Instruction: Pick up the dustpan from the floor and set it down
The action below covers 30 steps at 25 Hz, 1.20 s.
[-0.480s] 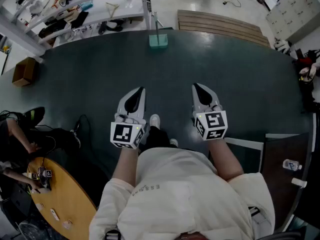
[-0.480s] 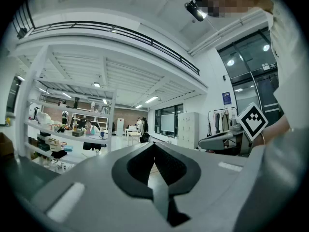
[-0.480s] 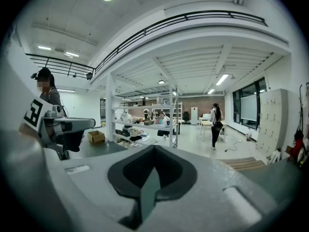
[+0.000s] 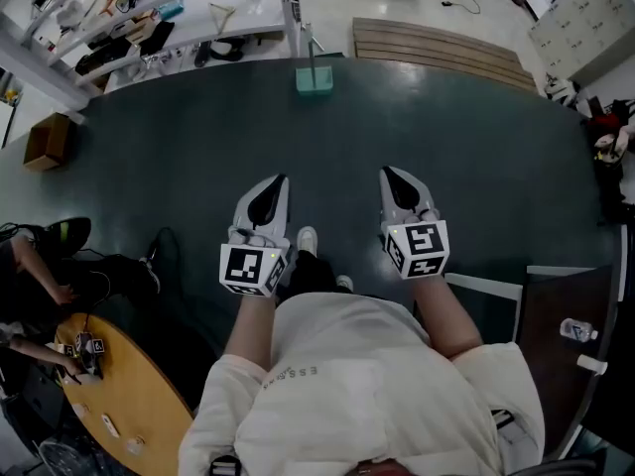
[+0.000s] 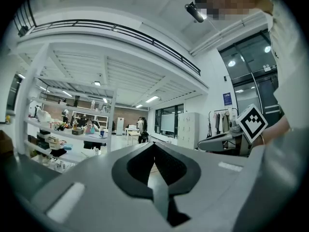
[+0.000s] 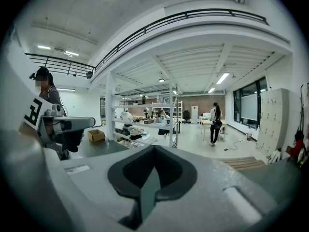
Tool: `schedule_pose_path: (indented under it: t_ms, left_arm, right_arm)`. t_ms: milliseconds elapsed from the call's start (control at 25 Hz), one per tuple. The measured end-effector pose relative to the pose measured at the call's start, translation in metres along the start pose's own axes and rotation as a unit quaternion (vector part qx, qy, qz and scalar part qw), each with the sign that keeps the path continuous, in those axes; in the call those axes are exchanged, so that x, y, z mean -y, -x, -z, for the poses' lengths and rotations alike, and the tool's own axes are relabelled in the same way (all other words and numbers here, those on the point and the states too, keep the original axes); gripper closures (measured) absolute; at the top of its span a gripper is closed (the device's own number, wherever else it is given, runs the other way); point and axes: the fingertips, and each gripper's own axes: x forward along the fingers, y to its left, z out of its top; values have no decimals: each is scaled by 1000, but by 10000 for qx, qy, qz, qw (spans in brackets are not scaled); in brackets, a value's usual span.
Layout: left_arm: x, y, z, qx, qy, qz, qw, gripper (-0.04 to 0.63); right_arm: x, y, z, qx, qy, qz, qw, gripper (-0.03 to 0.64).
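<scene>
- The dustpan (image 4: 316,75) is pale green and seems to stand with its handle upright, though it is small and far off in the head view. It sits on the dark floor (image 4: 179,167), just by the foot of the white shelving rack (image 4: 149,18).
- The left gripper (image 4: 270,194) is held out level in front of the white-shirted person (image 4: 367,375). In its own view the jaws are pressed together with nothing between them.
- The right gripper (image 4: 397,181) is alongside it, tipped slightly downward. Its jaws are likewise closed tight and empty.
- Both grippers are well apart from the dustpan, which lies further out, roughly in line with the gap between them.
- A slatted wooden platform (image 4: 437,53) lies to the right of the dustpan.
- A cardboard box (image 4: 48,140) sits at the far left of the floor.
- A round wooden surface (image 4: 119,395) carrying small items stands at lower left, with a seated person (image 4: 30,276) beside it.
</scene>
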Motion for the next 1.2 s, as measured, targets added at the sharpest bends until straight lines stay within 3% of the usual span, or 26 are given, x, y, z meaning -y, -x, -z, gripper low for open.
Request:
schedule_pose_path:
  t_ms: [520,960,1200]
  left_arm:
    - [-36,-21,5,53,186,-88,9998,578]
    - [-135,-87,-19,189,140,114,9997,578]
    - [-177,-112,-13,106,220,97,9997,578]
  right_arm:
    - [8,-35,-6,2,-167,72,9998,627]
    - [5,-154,-41,-58,-201,125,9997,627]
    - [7,-204,-45,-183,-199,107,9996,627]
